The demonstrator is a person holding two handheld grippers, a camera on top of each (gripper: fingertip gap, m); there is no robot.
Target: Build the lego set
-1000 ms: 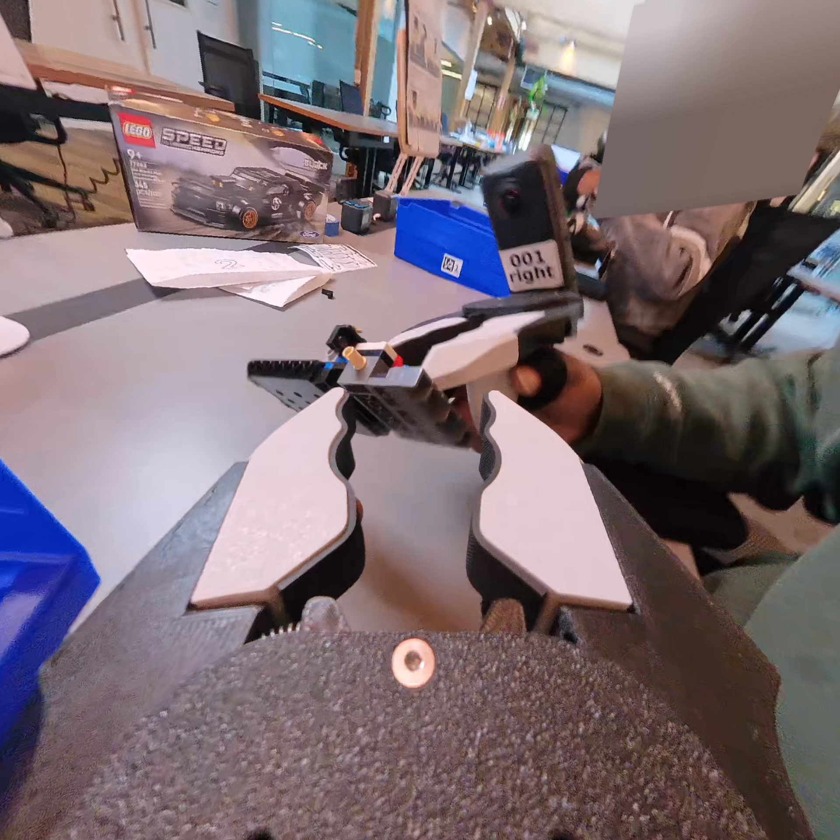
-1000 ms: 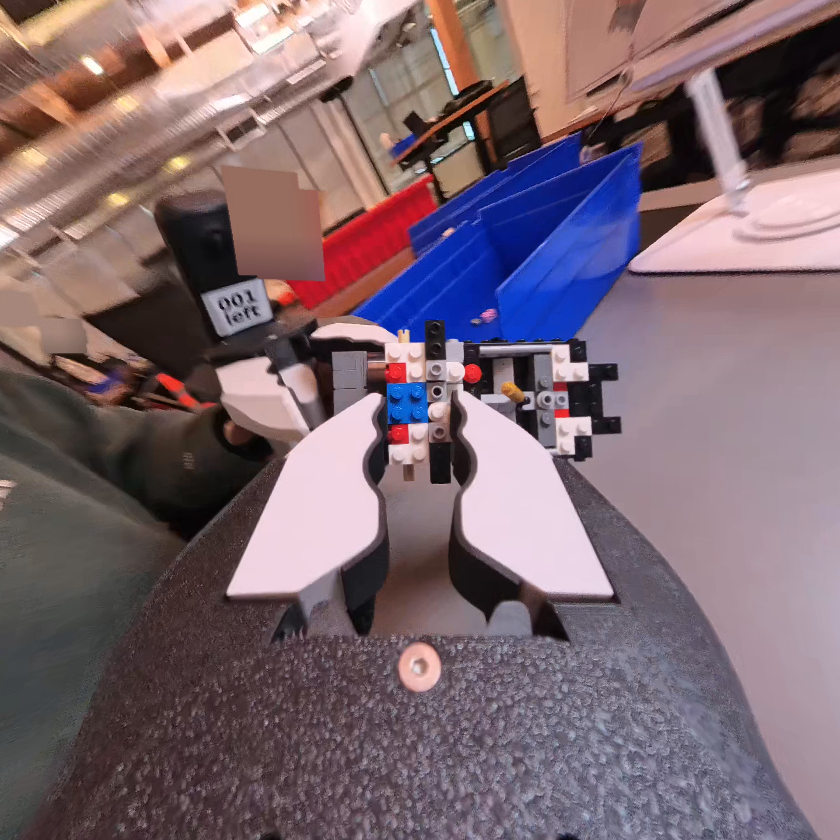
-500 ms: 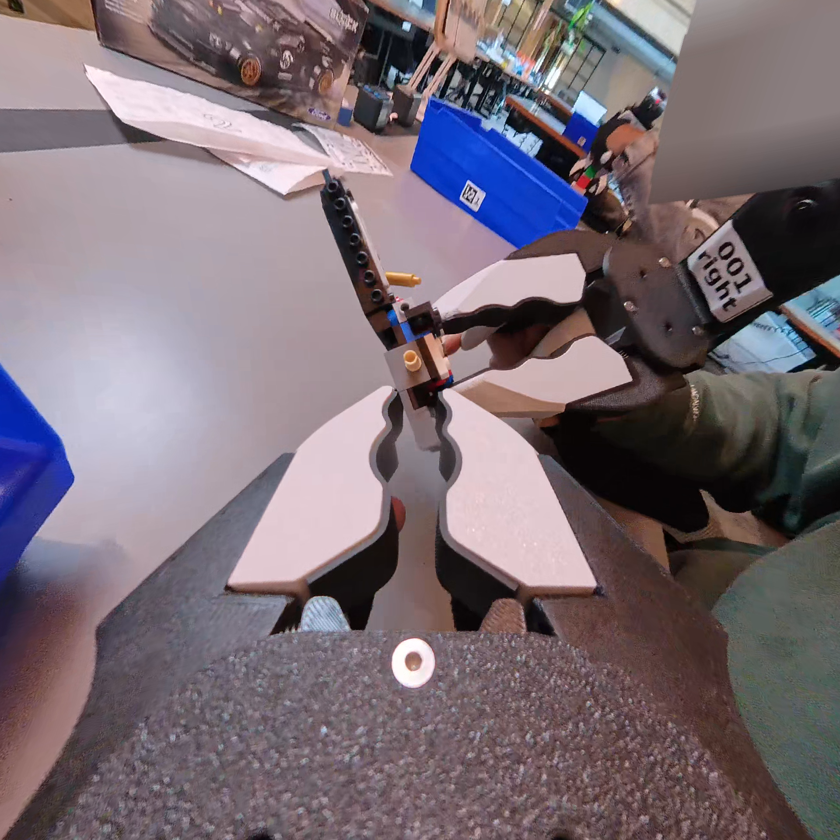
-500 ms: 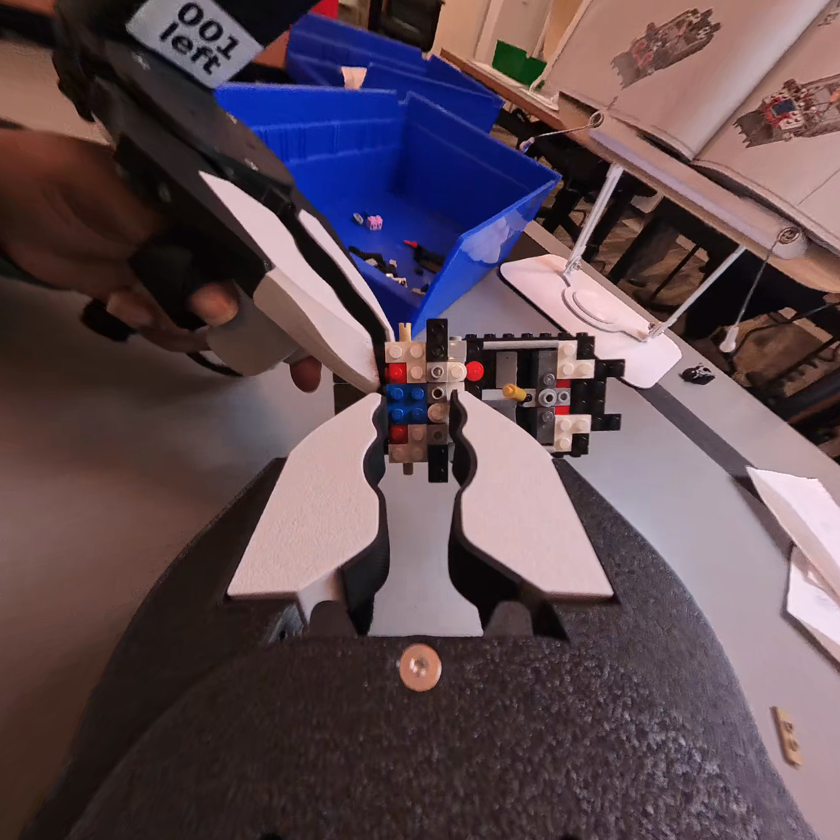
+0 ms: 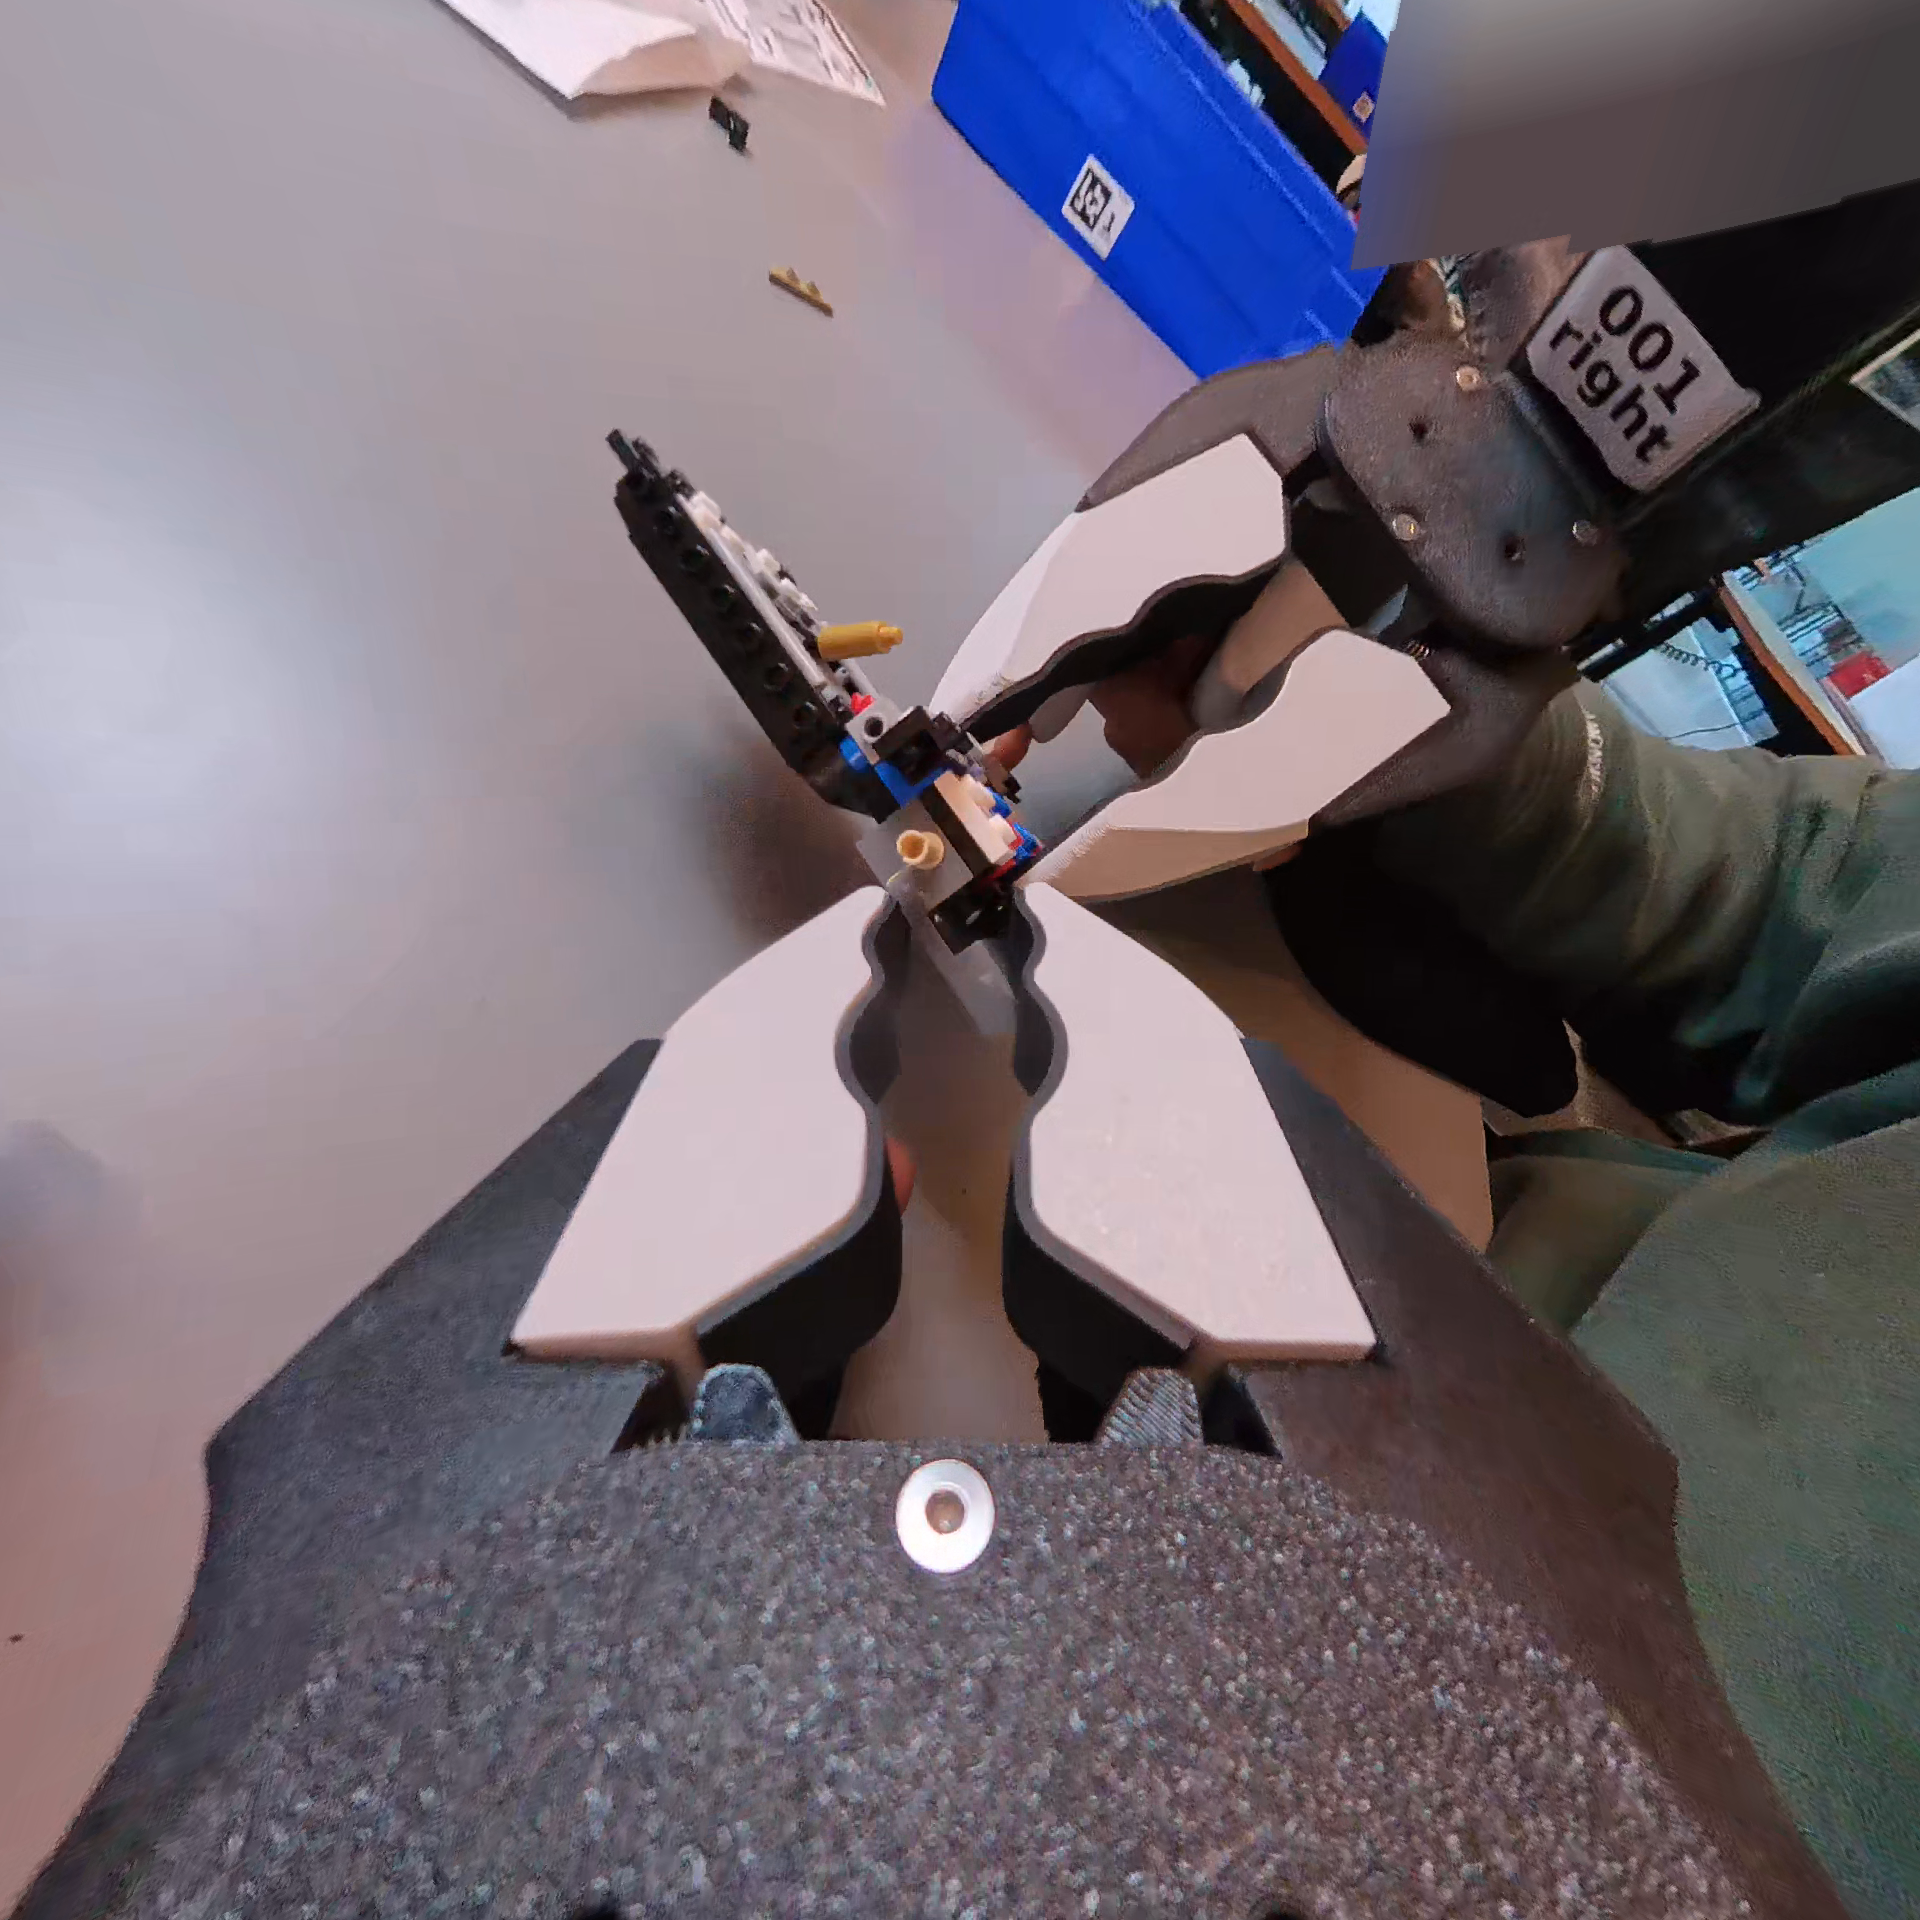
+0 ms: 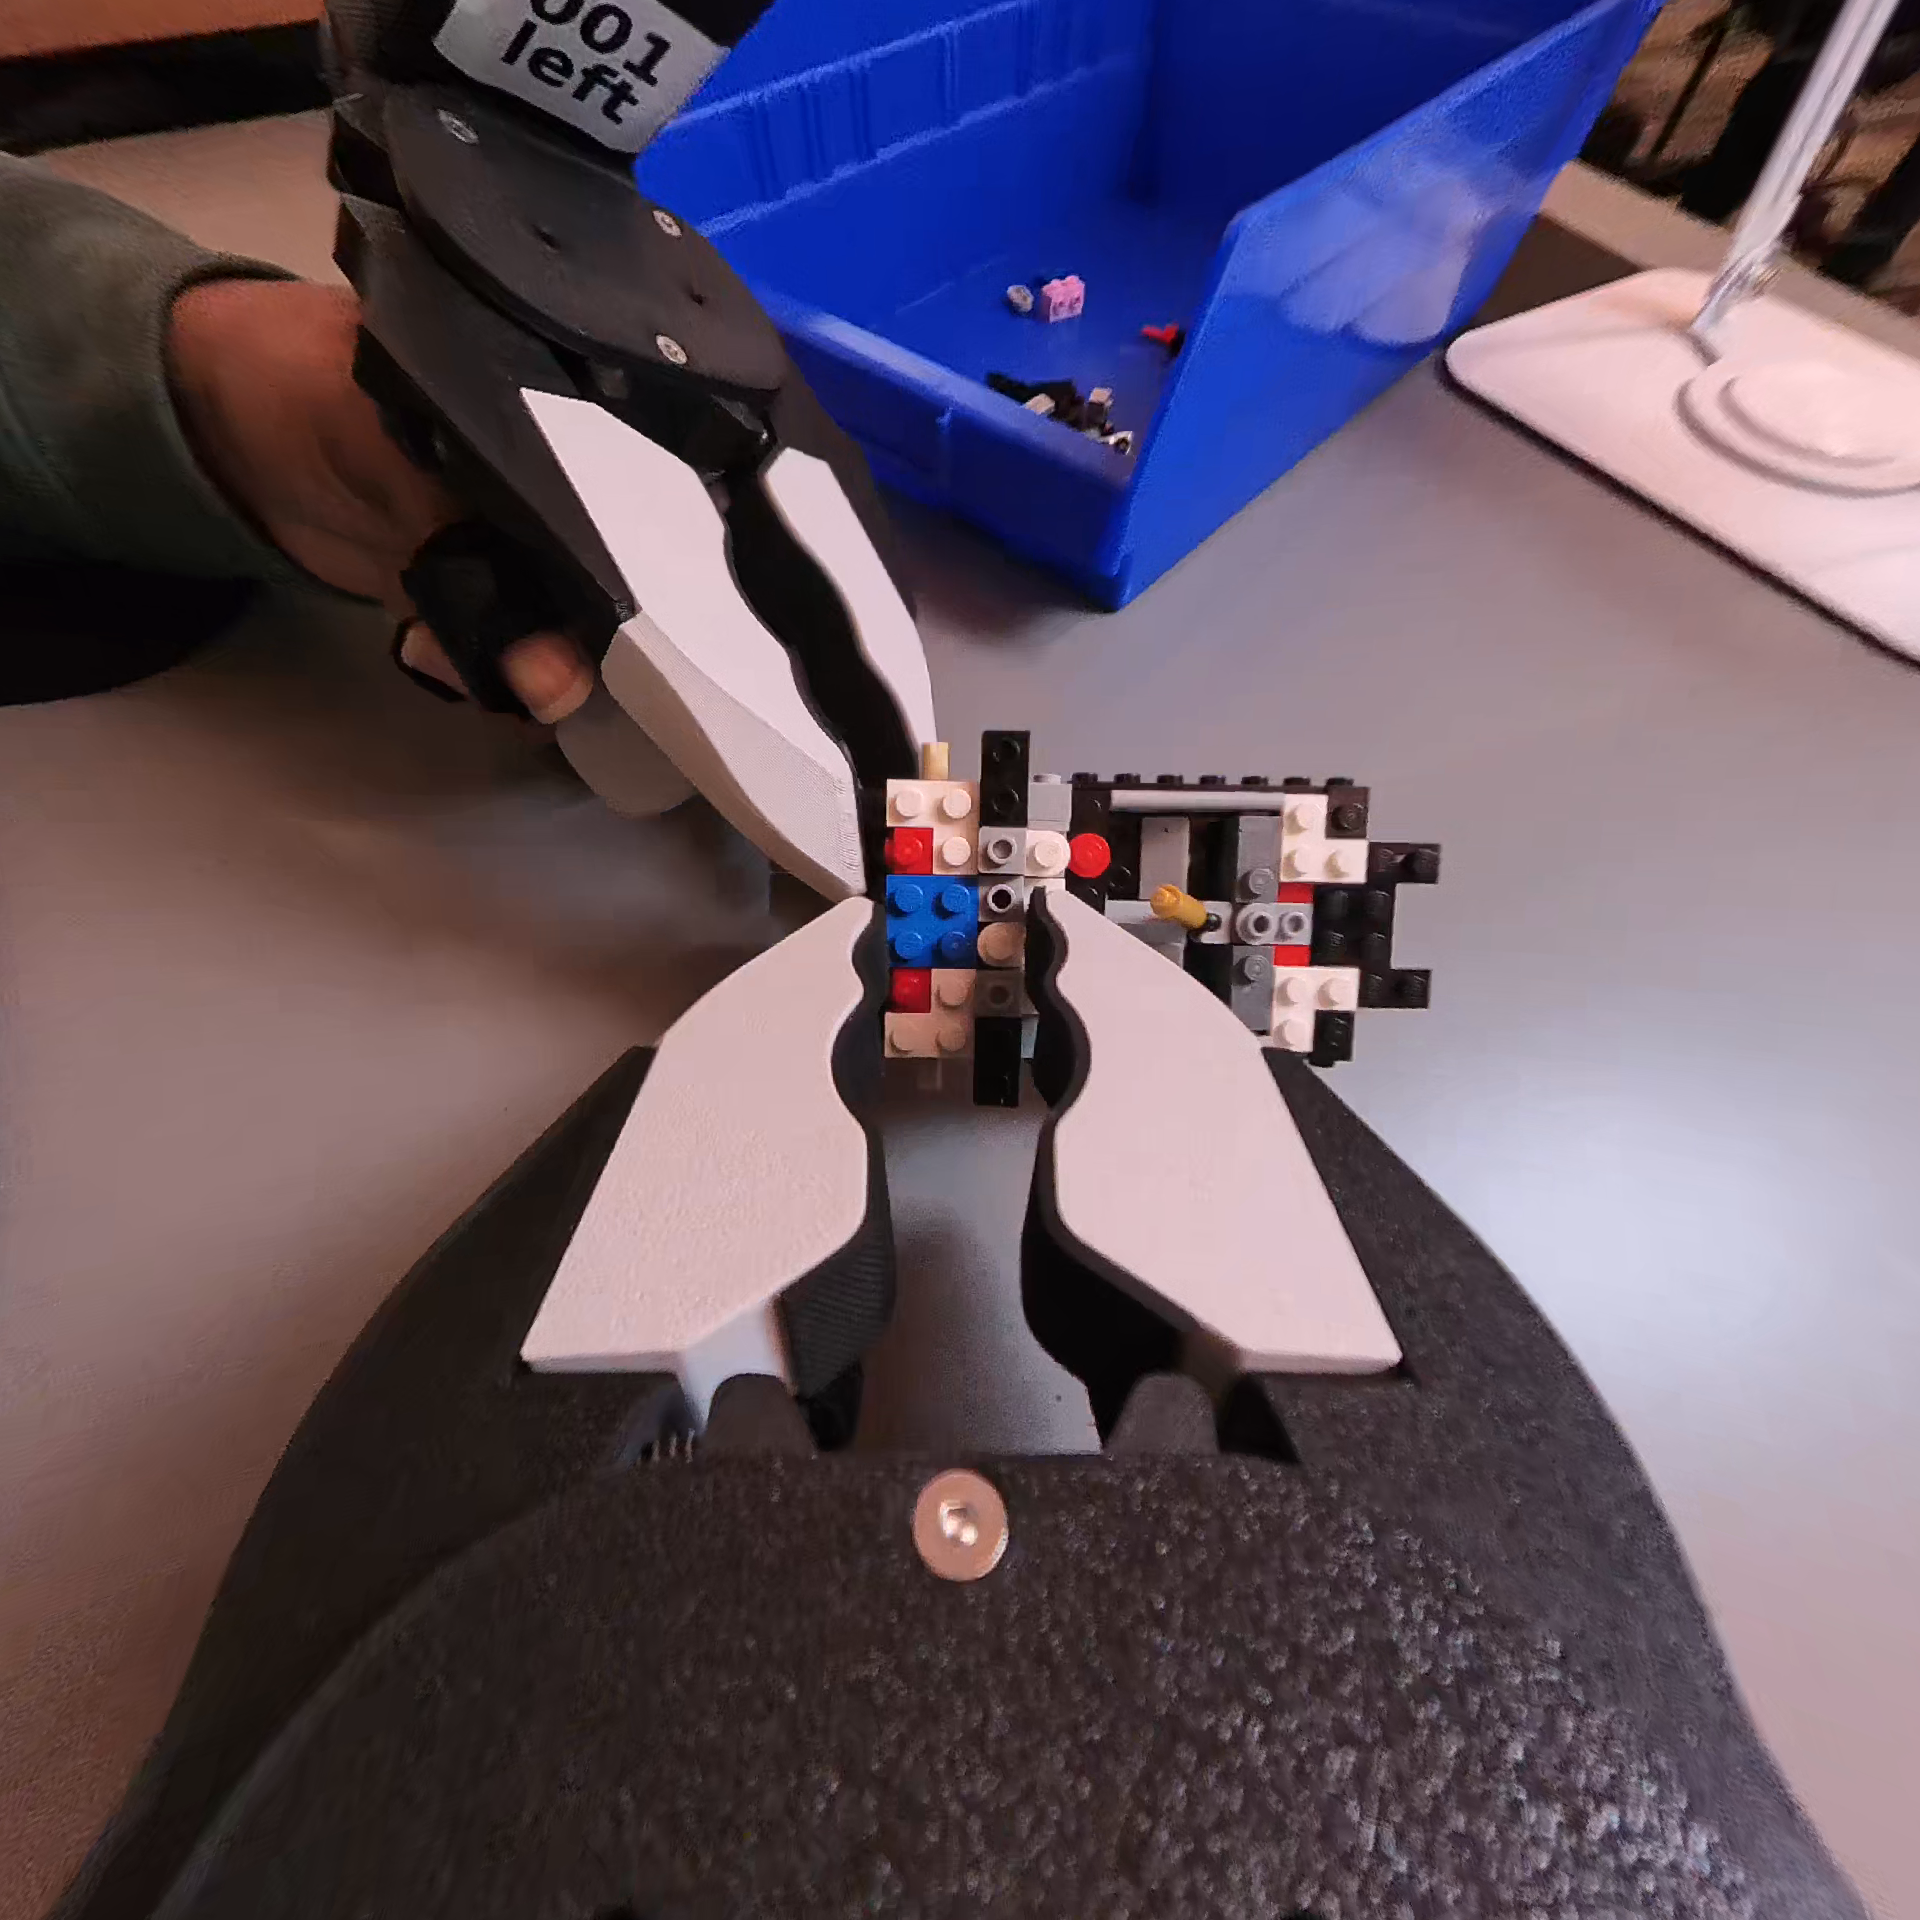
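A flat brick model (image 6: 1143,904) of black, white, grey, red and blue pieces, with a tan pin, hangs above the grey table (image 6: 1558,1039). My right gripper (image 6: 951,914) is shut on its blue-and-red end. In the left wrist view the model (image 5: 748,623) stands edge-on and tilts up to the left. My left gripper (image 5: 951,914) is closed around the model's lower grey end. The right gripper (image 5: 1013,800) comes in from the right, held by a hand in a green sleeve. In the right wrist view the left gripper (image 6: 894,800) meets the model's upper left corner.
A blue bin (image 6: 1299,312) with several loose pieces stands behind the model. A white stand base (image 6: 1714,416) is at the right. The left wrist view shows another blue bin (image 5: 1143,156), papers (image 5: 623,42), a small tan piece (image 5: 800,291) and a small black piece (image 5: 727,120). Left and right tips are no more than a few centimetres apart.
My left gripper's fingers have closed from wide open onto the model's end. Both grippers have tipped down toward the table, and the model now stands steeper in the left wrist view.
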